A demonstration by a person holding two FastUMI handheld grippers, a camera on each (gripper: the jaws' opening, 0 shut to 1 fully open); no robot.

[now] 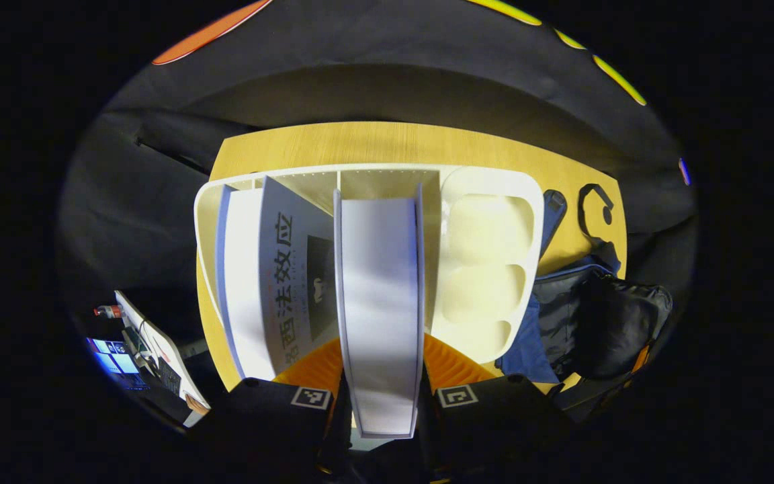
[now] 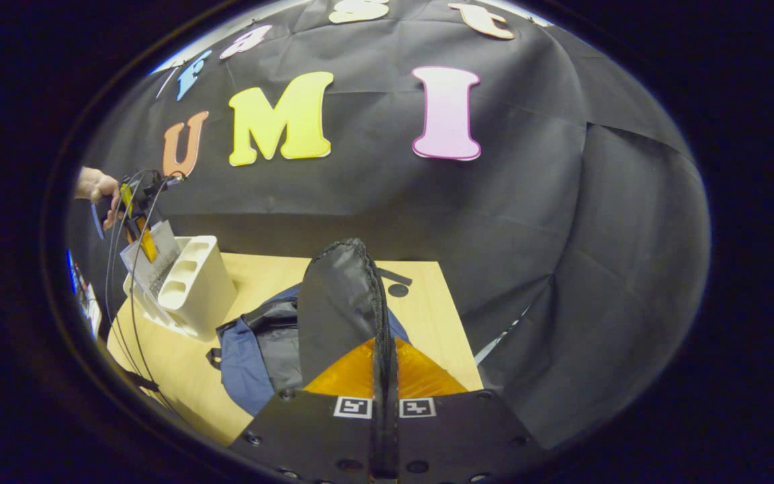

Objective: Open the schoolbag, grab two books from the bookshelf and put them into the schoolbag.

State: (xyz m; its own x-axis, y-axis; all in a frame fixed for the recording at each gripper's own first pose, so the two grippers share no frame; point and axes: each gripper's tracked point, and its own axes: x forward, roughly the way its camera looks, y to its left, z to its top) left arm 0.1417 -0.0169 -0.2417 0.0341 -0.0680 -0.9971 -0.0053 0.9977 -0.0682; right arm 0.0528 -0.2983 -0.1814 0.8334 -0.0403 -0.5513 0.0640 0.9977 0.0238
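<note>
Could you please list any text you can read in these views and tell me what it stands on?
"西法效应": cover of the leaning book in the bookshelf; a further character is partly hidden.
Smaller print on that cover: too small to read.
Square markers on the left gripper, which holds a white book: patterns, no words.

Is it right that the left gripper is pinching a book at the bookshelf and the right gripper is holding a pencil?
Not quite. The right gripper is shut on the schoolbag's flap, not a pencil, as the right gripper view shows. The left gripper does pinch a book at the bookshelf.
</note>
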